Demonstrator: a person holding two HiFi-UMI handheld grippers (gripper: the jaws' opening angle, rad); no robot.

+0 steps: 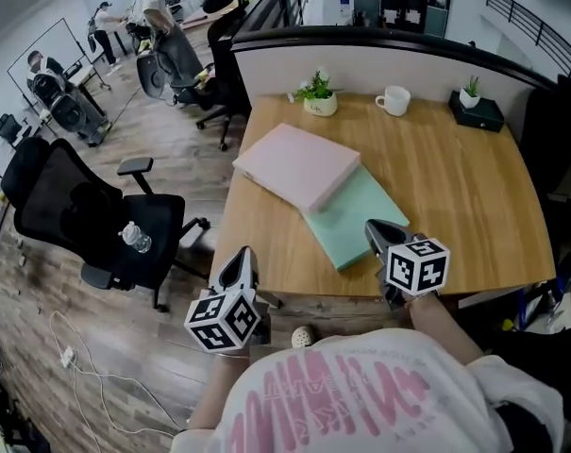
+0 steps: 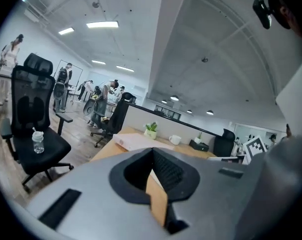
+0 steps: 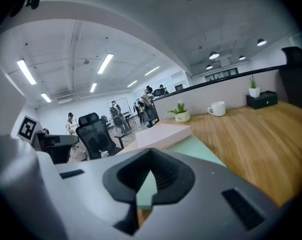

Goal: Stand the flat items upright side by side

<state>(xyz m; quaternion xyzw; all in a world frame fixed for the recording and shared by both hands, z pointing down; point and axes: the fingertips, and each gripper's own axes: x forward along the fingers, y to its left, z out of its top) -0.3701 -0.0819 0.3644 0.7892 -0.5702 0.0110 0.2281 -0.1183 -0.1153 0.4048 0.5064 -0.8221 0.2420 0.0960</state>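
Two flat items lie on the wooden desk (image 1: 455, 196). The pink one (image 1: 299, 165) rests partly on top of the green one (image 1: 354, 215). Off the desk's front left corner, my left gripper (image 1: 244, 257) is shut and holds nothing. My right gripper (image 1: 373, 226) is also shut on nothing, just over the green item's front right corner. In the left gripper view the pink item (image 2: 138, 141) shows beyond the closed jaws of the left gripper (image 2: 151, 154). From the right gripper view, the pink item (image 3: 163, 135) and green item (image 3: 203, 150) lie just ahead of the right gripper (image 3: 151, 160).
Along the back of the desk stand a potted plant (image 1: 316, 93), a white mug (image 1: 394, 100) and a black box with a small plant (image 1: 479, 109), against a partition. A black office chair (image 1: 87, 215) carrying a bottle (image 1: 136, 238) stands left of the desk.
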